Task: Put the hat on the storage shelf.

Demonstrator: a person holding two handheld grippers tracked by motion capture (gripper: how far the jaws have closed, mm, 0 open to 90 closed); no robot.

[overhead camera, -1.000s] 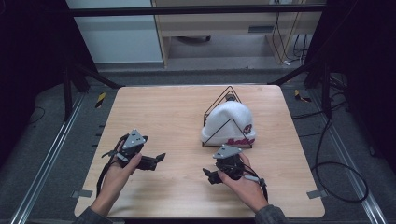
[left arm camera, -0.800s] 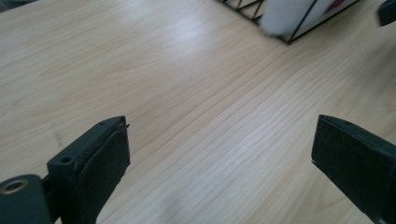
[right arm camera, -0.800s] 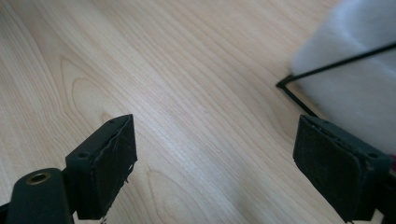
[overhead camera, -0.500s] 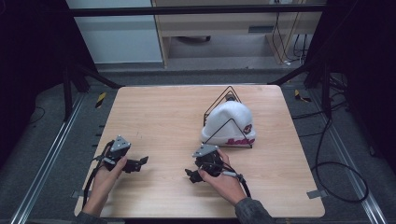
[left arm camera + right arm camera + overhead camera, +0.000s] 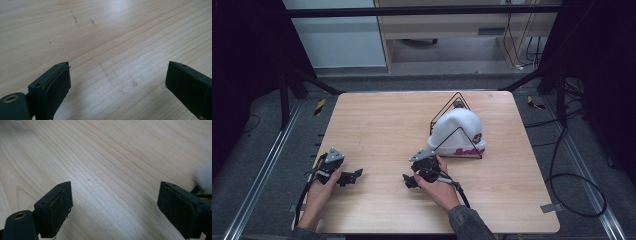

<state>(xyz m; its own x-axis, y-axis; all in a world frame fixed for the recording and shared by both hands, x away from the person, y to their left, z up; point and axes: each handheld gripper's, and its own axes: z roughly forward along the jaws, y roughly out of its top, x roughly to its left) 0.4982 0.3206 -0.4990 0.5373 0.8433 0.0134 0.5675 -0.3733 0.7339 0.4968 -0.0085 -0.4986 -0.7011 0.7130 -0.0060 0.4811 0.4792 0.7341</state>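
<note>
Bench: pale wood, bare over most of its surface. White knit hat sits draped over a black wire stand in the right rear part of the bench, upright on the frame, its lettered cuff facing the near edge.

Right tongs: resting low on the bench, just in front and to the left of the hat; jaws spread wide with nothing between them. In the right gripper view a white edge of the hat lies off to the side of the jaws, not between them.

Left tongs: near the left front corner, well apart from the hat; jaws likewise wide, empty.

Judgement: the right hand is the nearer and would need to turn toward the hat before any grasp.
</note>
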